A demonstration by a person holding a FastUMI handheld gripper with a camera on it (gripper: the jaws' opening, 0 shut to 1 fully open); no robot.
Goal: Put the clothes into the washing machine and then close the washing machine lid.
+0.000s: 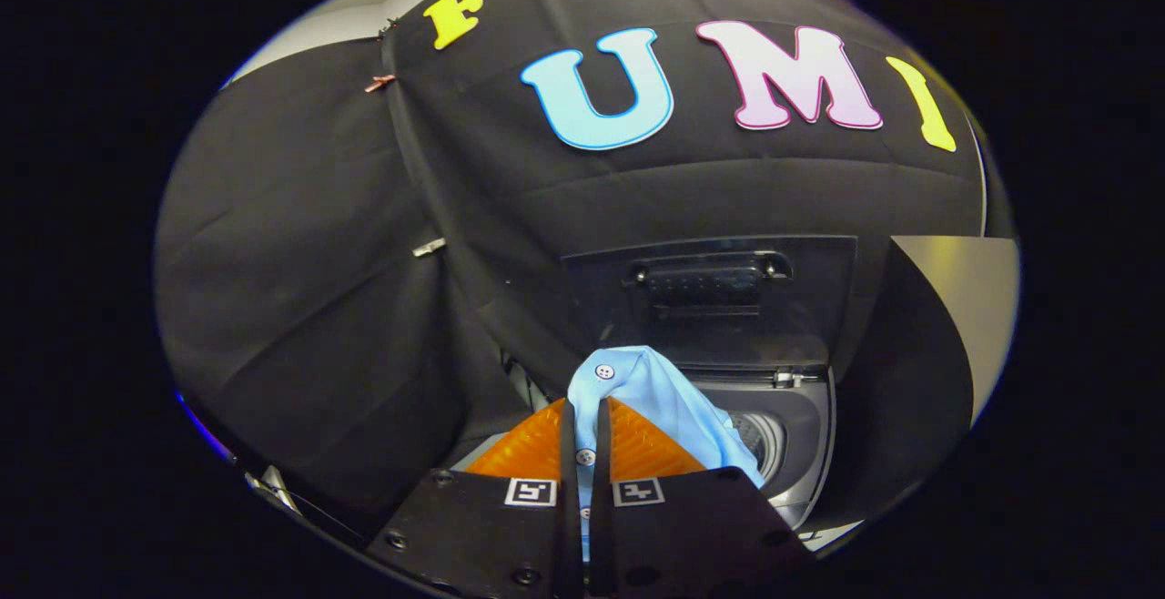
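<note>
Light blue buttoned cloth shirt point(657, 399), bunched and pinched between the closed fingers of the gripper point(585, 417), held above the open drum of the dark grey top-loading washing machine point(801, 435), whose lid point(710, 299) stands raised upright behind.

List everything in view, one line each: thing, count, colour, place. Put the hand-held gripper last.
shirt: one, light blue with white buttons, pinched between the fingers and bunched just ahead of them, above the washer opening.
washing machine: one, dark grey, beyond the fingers, drum opening visible past the shirt.
washing machine lid: one, dark, raised upright behind the opening.
booth wall: black cloth, behind the machine.
hand-held gripper: one, fingers closed together on the shirt.
</note>
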